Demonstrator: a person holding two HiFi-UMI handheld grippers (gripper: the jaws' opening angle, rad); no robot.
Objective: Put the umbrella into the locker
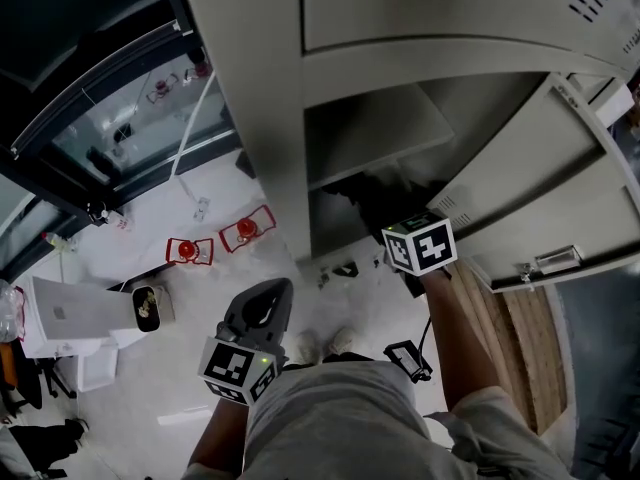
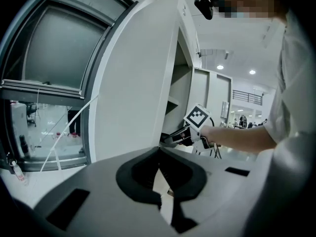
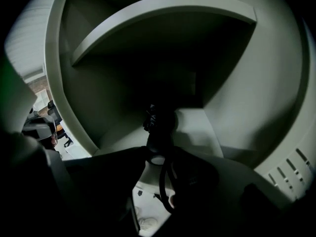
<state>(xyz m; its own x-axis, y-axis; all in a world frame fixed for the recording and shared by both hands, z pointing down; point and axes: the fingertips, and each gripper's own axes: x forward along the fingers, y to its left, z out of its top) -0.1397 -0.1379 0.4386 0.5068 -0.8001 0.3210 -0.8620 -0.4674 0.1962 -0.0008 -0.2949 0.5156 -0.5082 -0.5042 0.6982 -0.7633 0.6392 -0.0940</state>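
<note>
A black folded umbrella sticks out from between the jaws of my right gripper, which is shut on it. Its strap loop hangs below. The umbrella's tip reaches into the lower compartment of the grey locker, under a shelf. In the head view the right gripper is at that compartment's mouth, the umbrella dark inside. My left gripper hangs back near the person's body, shut and empty. In the left gripper view its jaws meet at the left gripper's tips; beyond, the right gripper enters the locker.
The locker's door stands open to the right of the right gripper. The shelf divides the compartment. Two red objects lie on the white floor beside a white box. A dark-framed window is at left.
</note>
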